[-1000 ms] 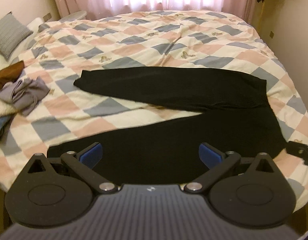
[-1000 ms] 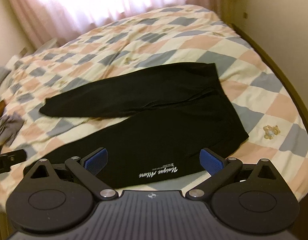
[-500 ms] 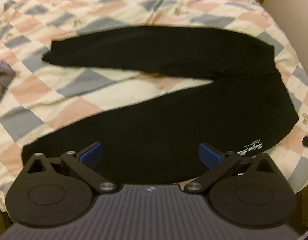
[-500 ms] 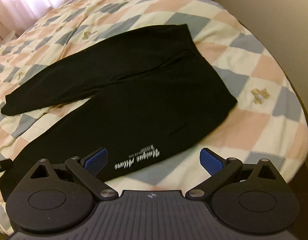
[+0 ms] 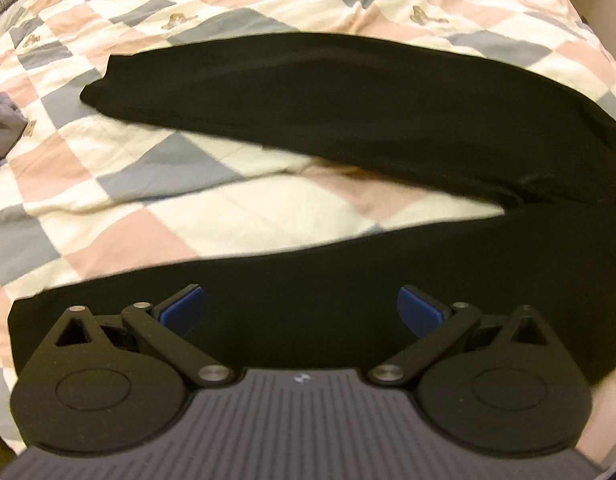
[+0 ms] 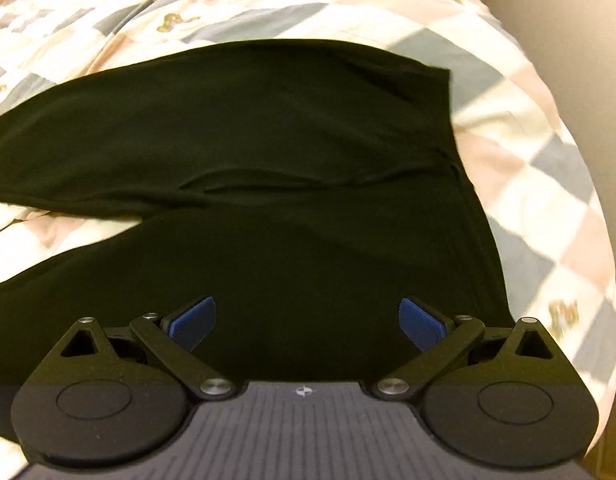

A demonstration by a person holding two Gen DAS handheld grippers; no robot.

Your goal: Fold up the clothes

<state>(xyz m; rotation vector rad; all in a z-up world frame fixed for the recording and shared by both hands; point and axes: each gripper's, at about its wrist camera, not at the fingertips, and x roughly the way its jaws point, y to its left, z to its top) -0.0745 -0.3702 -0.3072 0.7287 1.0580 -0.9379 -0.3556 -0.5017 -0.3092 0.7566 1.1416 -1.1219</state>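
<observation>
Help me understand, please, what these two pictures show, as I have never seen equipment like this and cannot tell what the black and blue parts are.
Each picture comes from a camera mounted on a hand-held gripper, looking forward along its two fingers. A person carries one in each hand. The black arms with blue pads are the left gripper and the right gripper; both are open and hold nothing. Below them, black trousers lie spread with the legs apart on a bed with a checked quilt. Some grey cloth lies at the left edge.
</observation>
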